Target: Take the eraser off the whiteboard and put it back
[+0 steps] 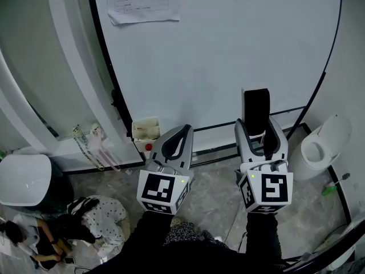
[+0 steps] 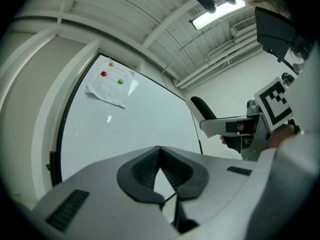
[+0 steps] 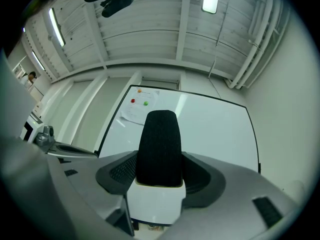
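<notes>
- Your right gripper [image 1: 259, 135] was clamped on the eraser [image 3: 159, 144], felt end out front, apparently off the whiteboard [image 1: 228, 50].
- Your left gripper [image 2: 159, 159] was pinched together on nothing.
- Risk: the jaws gripped only the eraser's white base. An angled press could've twisted it loose.
- Risk: without flat contact, it probably wouldn't have stuck to the board.
- Eraser-to-board gap was unreadable in every view, and the eraser's lower end sat hidden behind the jaws.
</notes>
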`<act>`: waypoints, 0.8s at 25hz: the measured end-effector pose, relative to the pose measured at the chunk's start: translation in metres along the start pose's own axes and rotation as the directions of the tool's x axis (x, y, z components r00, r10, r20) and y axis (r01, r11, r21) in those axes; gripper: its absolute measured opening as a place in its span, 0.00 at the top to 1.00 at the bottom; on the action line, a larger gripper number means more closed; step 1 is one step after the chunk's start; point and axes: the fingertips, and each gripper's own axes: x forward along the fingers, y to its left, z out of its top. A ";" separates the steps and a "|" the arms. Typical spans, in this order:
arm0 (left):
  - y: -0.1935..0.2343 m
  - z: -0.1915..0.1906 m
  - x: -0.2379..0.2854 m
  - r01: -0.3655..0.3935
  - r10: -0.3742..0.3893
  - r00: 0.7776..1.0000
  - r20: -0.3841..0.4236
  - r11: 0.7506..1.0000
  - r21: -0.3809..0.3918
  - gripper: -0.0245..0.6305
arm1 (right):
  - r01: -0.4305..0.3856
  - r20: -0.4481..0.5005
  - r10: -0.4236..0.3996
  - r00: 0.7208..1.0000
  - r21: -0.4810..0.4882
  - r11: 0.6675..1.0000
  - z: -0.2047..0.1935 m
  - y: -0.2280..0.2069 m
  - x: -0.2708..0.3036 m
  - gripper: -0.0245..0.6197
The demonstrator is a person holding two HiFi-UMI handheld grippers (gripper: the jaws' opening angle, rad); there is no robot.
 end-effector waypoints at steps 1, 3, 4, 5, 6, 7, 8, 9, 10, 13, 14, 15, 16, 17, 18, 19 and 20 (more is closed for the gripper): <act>-0.007 -0.001 0.002 0.011 -0.011 1.000 -0.002 1.000 -0.002 0.96 | 0.008 -0.005 -0.008 1.000 0.001 1.000 -0.002 -0.006 -0.005 0.54; -0.018 -0.003 0.007 0.027 -0.027 1.000 -0.004 1.000 -0.006 0.96 | 0.022 -0.012 -0.022 1.000 0.002 1.000 -0.005 -0.016 -0.012 0.54; -0.022 -0.003 0.010 0.033 -0.033 0.999 -0.003 0.999 -0.006 0.96 | 0.030 -0.014 -0.030 0.999 0.002 1.000 -0.006 -0.022 -0.015 0.54; -0.027 -0.003 0.013 0.039 -0.039 0.999 0.000 0.999 -0.005 0.96 | 0.039 -0.015 -0.039 0.999 0.002 0.999 -0.008 -0.028 -0.018 0.54; -0.032 -0.003 0.018 0.047 -0.047 0.999 0.003 0.999 -0.004 0.96 | 0.051 -0.015 -0.051 0.999 0.001 0.999 -0.009 -0.034 -0.020 0.54; -0.036 -0.004 0.023 0.056 -0.056 0.998 0.006 0.998 -0.004 0.96 | 0.063 -0.015 -0.063 0.998 0.000 0.998 -0.011 -0.041 -0.022 0.54; -0.041 -0.005 0.028 0.066 -0.066 0.998 0.007 0.998 -0.005 0.96 | 0.075 -0.018 -0.075 0.997 0.000 0.997 -0.014 -0.048 -0.023 0.54; -0.044 -0.006 0.033 0.074 -0.074 0.997 0.005 0.997 -0.007 0.96 | 0.087 -0.023 -0.086 0.996 0.001 0.996 -0.017 -0.055 -0.022 0.54; -0.048 -0.008 0.039 0.082 -0.082 0.997 0.002 0.997 -0.009 0.96 | 0.097 -0.029 -0.096 0.995 0.004 0.995 -0.021 -0.062 -0.022 0.54; -0.057 -0.015 0.058 0.102 -0.102 0.995 -0.007 0.995 -0.013 0.96 | 0.124 -0.043 -0.124 0.991 0.011 0.992 -0.032 -0.083 -0.017 0.54; -0.060 -0.018 0.065 0.107 -0.107 0.994 -0.009 0.994 -0.015 0.96 | 0.133 -0.045 -0.133 0.990 0.010 0.991 -0.035 -0.091 -0.015 0.54; -0.063 -0.020 0.072 0.112 -0.112 0.994 -0.010 0.994 -0.019 0.96 | 0.140 -0.047 -0.140 0.989 0.006 0.990 -0.038 -0.098 -0.013 0.54; -0.066 -0.023 0.081 0.117 -0.117 0.993 -0.011 0.993 -0.022 0.96 | 0.146 -0.048 -0.145 0.988 0.001 0.989 -0.042 -0.105 -0.010 0.54; -0.070 -0.026 0.090 0.123 -0.123 0.992 -0.010 0.992 -0.025 0.96 | 0.150 -0.050 -0.150 0.987 -0.005 0.989 -0.045 -0.113 -0.006 0.54; -0.074 -0.029 0.099 0.131 -0.131 0.991 -0.010 0.991 -0.029 0.96 | 0.154 -0.053 -0.154 0.987 -0.009 0.988 -0.049 -0.121 -0.002 0.54; -0.079 -0.033 0.109 0.141 -0.141 0.990 -0.011 0.990 -0.032 0.96 | 0.158 -0.056 -0.159 0.986 -0.011 0.987 -0.054 -0.129 0.003 0.54; -0.084 -0.037 0.119 0.151 -0.151 0.988 -0.013 0.988 -0.035 0.96 | 0.164 -0.058 -0.165 0.985 -0.012 0.986 -0.058 -0.138 0.007 0.54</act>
